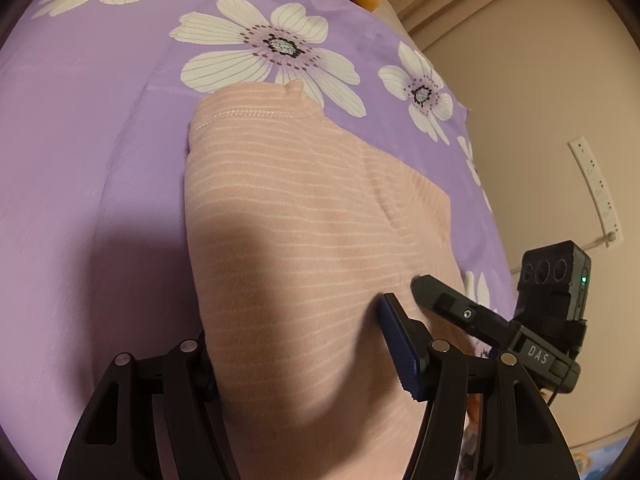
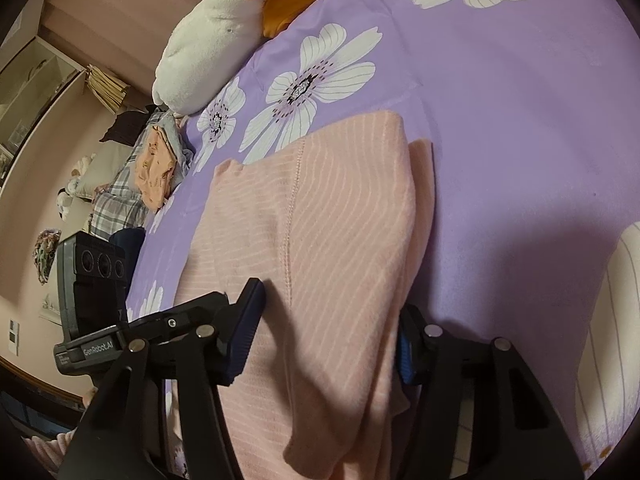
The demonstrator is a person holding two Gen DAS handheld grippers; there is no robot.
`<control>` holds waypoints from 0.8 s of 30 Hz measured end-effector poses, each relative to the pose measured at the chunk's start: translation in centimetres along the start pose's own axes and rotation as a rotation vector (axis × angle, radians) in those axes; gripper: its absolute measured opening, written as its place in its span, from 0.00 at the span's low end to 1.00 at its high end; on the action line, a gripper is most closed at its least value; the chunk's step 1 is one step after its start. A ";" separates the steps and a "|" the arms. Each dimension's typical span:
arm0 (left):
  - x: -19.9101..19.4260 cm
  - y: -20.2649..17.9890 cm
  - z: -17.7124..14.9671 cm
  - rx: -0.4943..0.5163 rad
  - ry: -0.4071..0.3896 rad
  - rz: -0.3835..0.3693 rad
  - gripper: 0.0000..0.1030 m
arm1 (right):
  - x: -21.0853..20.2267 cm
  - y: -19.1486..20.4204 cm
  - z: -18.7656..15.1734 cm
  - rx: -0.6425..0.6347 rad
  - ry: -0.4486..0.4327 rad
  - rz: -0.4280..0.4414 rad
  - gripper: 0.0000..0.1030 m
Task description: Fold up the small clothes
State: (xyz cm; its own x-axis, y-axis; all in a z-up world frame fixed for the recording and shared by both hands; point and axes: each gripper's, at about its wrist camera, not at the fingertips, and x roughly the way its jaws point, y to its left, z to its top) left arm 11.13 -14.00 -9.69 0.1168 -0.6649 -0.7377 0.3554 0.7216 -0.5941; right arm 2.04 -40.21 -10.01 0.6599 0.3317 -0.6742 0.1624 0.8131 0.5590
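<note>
- The pink garment (image 1: 304, 216) lies on the purple flowered bedsheet (image 1: 100, 140), already doubled lengthwise into a long strip, judging by the layered edge (a further fold across its length likely remains).
- The left gripper (image 1: 308, 364) straddles the garment's near end, jaws partly open; whether they pinch cloth cannot be told.
- The right gripper (image 2: 324, 340) likewise straddles it, half open, grip unclear.
- The fabric looks soft and fuzzy, with thin pale stripes and a stitched seam.
- Beyond the garment lies a white-and-orange plush toy (image 2: 208, 40).
</note>
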 end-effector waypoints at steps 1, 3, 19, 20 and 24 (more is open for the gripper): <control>0.0 0.0 0.0 0.002 -0.001 0.002 0.62 | 0.1 0.1 0.0 -0.004 -0.002 -0.007 0.52; -0.1 -0.1 -0.1 0.004 -0.002 0.004 0.62 | 0.2 0.4 0.0 -0.014 -0.005 -0.019 0.48; -1.2 -1.5 -1.0 0.070 -0.038 0.069 0.41 | -0.7 4.0 -0.7 -0.141 -0.081 -0.142 0.24; -1.4 -1.6 -1.1 0.076 -0.042 0.073 0.40 | -0.9 4.3 -0.9 -0.149 -0.088 -0.152 0.23; -2.0 -2.0 -1.5 0.094 -0.052 0.085 0.36 | -1.7 5.4 -1.4 -0.178 -0.112 -0.161 0.23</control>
State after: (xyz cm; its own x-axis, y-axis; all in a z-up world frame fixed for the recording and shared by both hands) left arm 8.77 -13.85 -7.55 0.1970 -0.6128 -0.7652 0.4271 0.7562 -0.4956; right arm 0.82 -35.69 -6.54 0.7148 0.1447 -0.6842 0.1464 0.9257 0.3487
